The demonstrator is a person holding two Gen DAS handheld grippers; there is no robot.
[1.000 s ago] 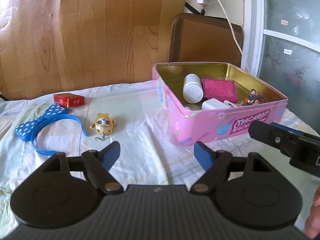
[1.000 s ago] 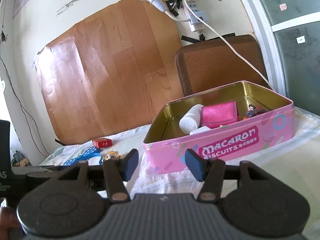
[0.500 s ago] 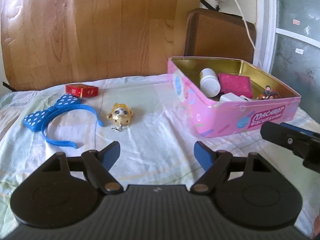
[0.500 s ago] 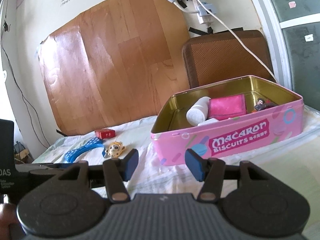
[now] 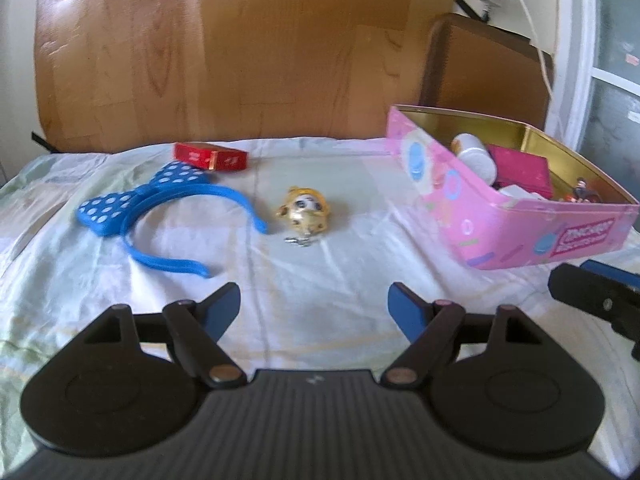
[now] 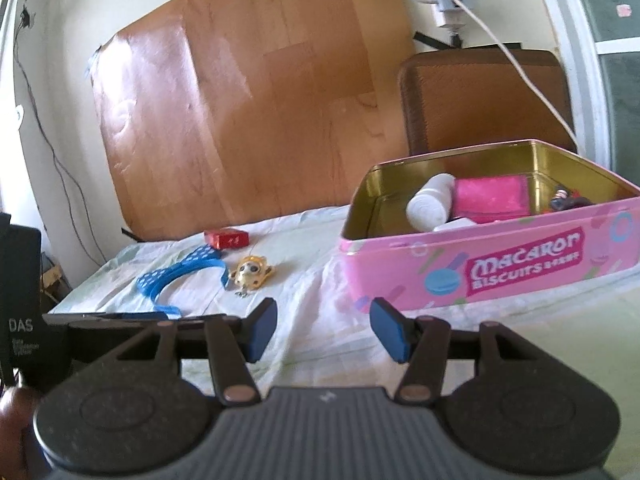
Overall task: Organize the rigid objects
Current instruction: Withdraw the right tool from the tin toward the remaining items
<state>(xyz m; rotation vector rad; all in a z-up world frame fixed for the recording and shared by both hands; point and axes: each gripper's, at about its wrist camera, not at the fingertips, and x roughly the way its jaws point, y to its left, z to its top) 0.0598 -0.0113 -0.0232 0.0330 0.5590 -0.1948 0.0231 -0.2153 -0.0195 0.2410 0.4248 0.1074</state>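
A pink biscuit tin (image 5: pixel 500 224) (image 6: pixel 500 256) stands open on the right of the cloth-covered table; inside lie a white bottle (image 6: pixel 430 206), a pink box (image 6: pixel 490 198) and a small figure (image 6: pixel 564 198). On the cloth to its left lie a yellow toy keychain (image 5: pixel 305 213) (image 6: pixel 252 273), a blue dotted bow headband (image 5: pixel 160 208) (image 6: pixel 176 274) and a small red box (image 5: pixel 210 157) (image 6: pixel 226 238). My left gripper (image 5: pixel 314 312) hovers open in front of the keychain, nothing between its fingers. My right gripper (image 6: pixel 323 330) is open too, near the tin's left corner.
A wood-pattern panel (image 6: pixel 248 100) leans on the wall behind the table. A brown chair back (image 6: pixel 484 100) stands behind the tin, with a white cable (image 6: pixel 532 88) hanging across it. The left gripper's body (image 6: pixel 20 300) shows at the right wrist view's left edge.
Both views have swung leftward: the tin has slid right in the frames, and the keychain, headband and red box have come toward the middle. Neither gripper's jaws have changed.
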